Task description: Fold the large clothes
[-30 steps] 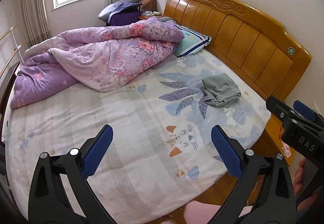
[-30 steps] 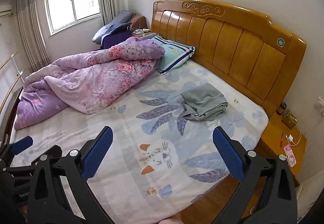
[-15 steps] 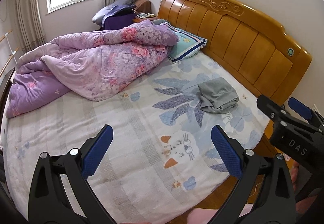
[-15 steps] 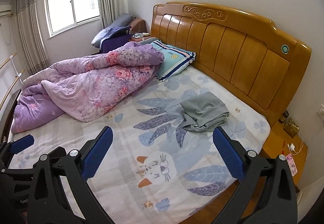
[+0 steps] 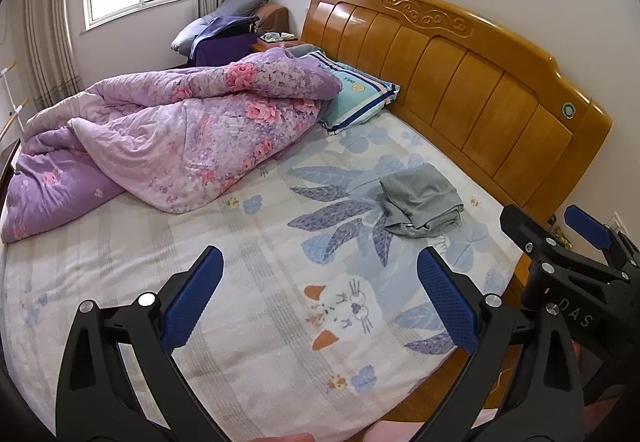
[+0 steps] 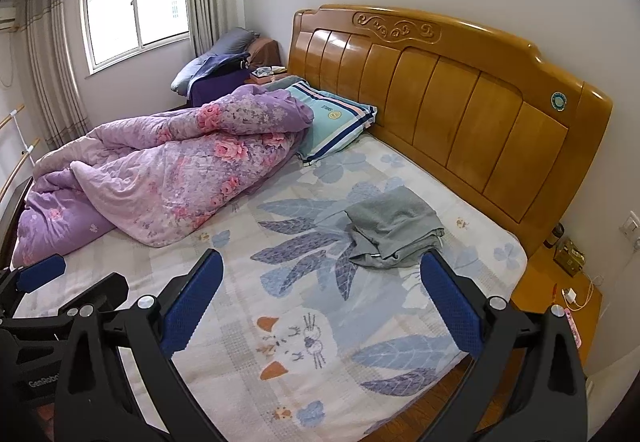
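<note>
meanwhile, on a wide bed (image 5: 168,282) under a printed sheet, one grey garment (image 5: 420,200) lies in a compact, layered bundle near the wooden headboard (image 5: 460,82), its edges uneven and one flap trailing toward the foot. from these views it reads as roughly folded, though the layers do not line up squarely; such a bundle fits either a piece waiting to be spread and folded or one already folded and set down, and the pictures do not settle which. counted from left to right: one rumpled purple floral quilt (image 5: 180,134) filling the far side, one striped blue pillow (image 5: 356,98) beside it, one grey garment, one headboard. no other clothes show on the sheet. the left gripper (image 5: 320,302) and the right gripper (image 6: 324,302) both hang above the near edge of the bed, well apart from the garment, each with jaws spread wide and gripping nothing.
</note>
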Motion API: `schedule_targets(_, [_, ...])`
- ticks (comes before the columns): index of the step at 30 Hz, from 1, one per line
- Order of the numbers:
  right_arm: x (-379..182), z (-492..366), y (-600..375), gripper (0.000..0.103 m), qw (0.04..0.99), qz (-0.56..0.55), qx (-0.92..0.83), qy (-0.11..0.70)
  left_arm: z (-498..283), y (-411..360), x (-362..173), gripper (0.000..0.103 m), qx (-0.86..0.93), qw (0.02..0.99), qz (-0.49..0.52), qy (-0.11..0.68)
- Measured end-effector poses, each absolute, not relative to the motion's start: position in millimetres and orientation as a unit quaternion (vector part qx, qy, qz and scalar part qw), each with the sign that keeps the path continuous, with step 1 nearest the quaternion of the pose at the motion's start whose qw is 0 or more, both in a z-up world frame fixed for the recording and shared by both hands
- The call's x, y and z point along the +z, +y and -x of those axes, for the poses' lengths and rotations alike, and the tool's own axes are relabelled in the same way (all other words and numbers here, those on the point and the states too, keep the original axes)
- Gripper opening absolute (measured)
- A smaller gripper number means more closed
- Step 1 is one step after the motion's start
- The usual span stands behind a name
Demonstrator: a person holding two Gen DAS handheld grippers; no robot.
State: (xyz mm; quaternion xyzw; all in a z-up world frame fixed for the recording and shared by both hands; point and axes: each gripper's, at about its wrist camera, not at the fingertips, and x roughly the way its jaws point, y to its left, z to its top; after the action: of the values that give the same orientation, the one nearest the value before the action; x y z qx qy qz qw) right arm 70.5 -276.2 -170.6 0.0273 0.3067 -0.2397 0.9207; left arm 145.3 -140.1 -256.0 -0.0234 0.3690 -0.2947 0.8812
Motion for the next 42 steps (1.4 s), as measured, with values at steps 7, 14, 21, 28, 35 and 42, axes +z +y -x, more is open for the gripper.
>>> schedule_targets(7, [-172,-73,-280,0.095,0.918,-0.033,-0.242,0.313,-149,-143,-256,0.098,-0.294,0.881,0.023,0.371])
schedule_targets(14, [-173,-72,-283,0.095,0.915,-0.037,-0.245,0.319,-149,-147,-257,0.098,-0.305,0.875,0.024,0.374])
schedule_targets(21, [-173,-71,-285,0.095,0.913,-0.04,-0.247,0.322,-149,-148,-258,0.098,-0.305,0.875,0.022,0.375])
schedule_targets(28, [-174,-70,-287,0.095,0.911,-0.043,-0.249,0.327,-146,-149,-260,0.098,-0.308,0.873,0.02,0.378])
schedule_targets(35, [-175,-68,-288,0.095,0.91,-0.045,-0.248,0.328,-145,-149,-260,0.098,-0.31,0.872,0.02,0.379])
schedule_targets(42, [-176,-67,-290,0.095,0.91,-0.046,-0.247,0.33,-146,-150,-259,0.098,-0.31,0.871,0.019,0.379])
